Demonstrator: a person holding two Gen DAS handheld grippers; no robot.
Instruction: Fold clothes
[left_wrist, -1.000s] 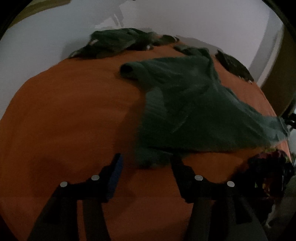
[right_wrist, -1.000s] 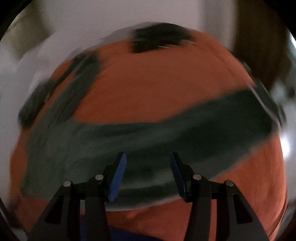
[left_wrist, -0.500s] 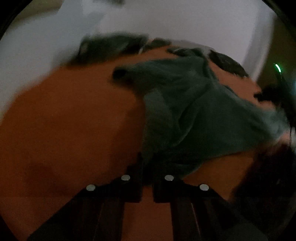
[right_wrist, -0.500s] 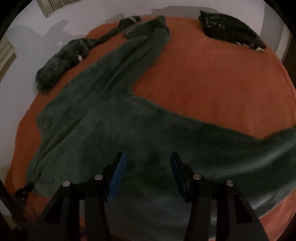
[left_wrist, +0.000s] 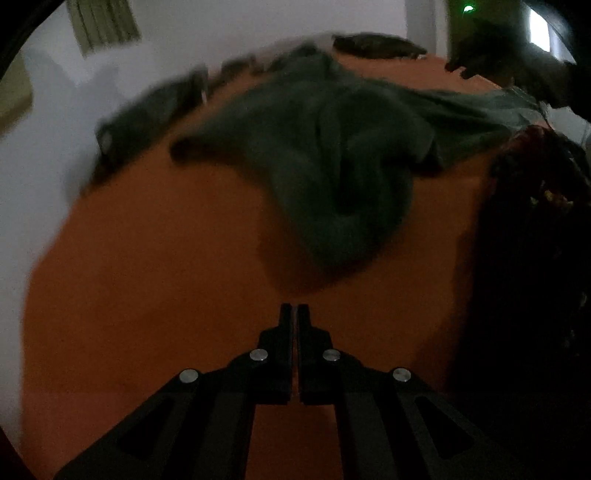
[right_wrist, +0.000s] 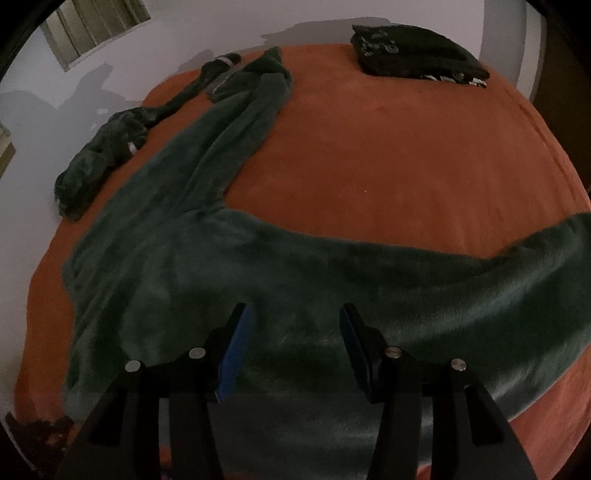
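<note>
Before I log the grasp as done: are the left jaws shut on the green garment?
Shut, but on nothing: the left gripper has its jaws together over bare orange bedspread, apart from the green garment.

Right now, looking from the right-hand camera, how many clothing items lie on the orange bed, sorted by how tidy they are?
Spread out: 1, the green fleece garment
Crumpled: 1, the dark green bundle
Folded: 1, the black stack
Total: 3

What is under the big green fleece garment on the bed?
The green fleece garment lies directly on the orange bedspread. Anything beneath its folds is covered and cannot be seen.
</note>
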